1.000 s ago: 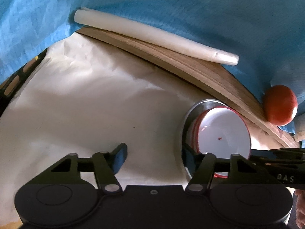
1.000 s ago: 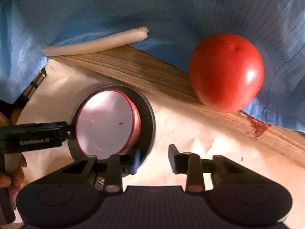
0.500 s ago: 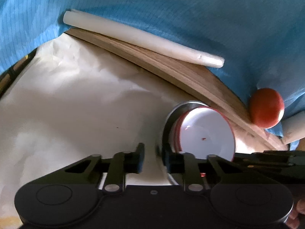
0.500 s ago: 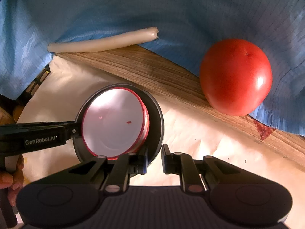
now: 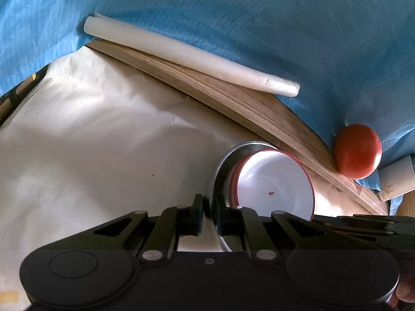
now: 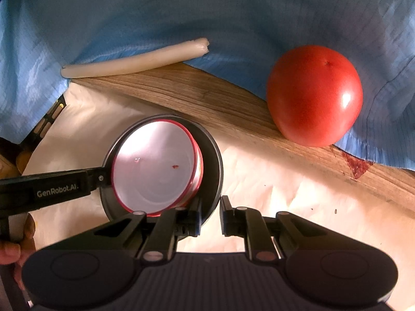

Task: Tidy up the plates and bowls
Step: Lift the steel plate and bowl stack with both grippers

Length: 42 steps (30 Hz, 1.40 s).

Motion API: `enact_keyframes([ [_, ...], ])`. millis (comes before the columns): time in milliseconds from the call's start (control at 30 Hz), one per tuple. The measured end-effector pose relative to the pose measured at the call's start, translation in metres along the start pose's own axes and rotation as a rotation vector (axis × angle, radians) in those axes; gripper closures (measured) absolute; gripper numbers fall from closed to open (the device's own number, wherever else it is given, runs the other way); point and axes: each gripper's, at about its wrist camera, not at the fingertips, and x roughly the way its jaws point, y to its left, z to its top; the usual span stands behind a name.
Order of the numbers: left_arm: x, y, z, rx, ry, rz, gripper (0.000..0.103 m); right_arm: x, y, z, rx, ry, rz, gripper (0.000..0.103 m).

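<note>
Left wrist view: the left gripper [image 5: 208, 213] has its jaws pinched down on the near rim of the metal plate [image 5: 220, 171], one finger outside the rim and one inside, with only the thin edge between them; they have just been closing onto it. The white bowl [image 5: 275, 189] with its red rim sits in the plate, just beyond and to the right of those jaws. Left of the jaws the cream paper [image 5: 90, 142] lies wide and bare, plenty of room that way. Beyond the plate runs the edge of the wooden board [image 5: 233, 101], close against the plate's far side, and along its far edge lies the white roll [image 5: 192, 57] against the blue cloth [image 5: 233, 13]. From the right wrist, the right gripper [image 6: 209, 216] is nipped onto the plate's rim on the opposite side, its left finger inside the rim beside the bowl and the right one outside; its jaws have also just been closing. Right of those jaws the paper is open up to the board. The tomato [image 6: 313, 96] rests beyond and to the right, on the board's far edge, well apart from the plate. A hand [image 6: 15, 248] shows at the left border.
</note>
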Motion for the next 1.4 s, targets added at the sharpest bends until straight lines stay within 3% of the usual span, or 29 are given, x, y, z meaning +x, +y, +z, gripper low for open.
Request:
enact_keyframes([
  [1400,-0.025,0.013,0.004,-0.083,-0.05,0.034,0.096,-0.024,0.012,0.005,-0.013,-0.058,0.007,0.089],
])
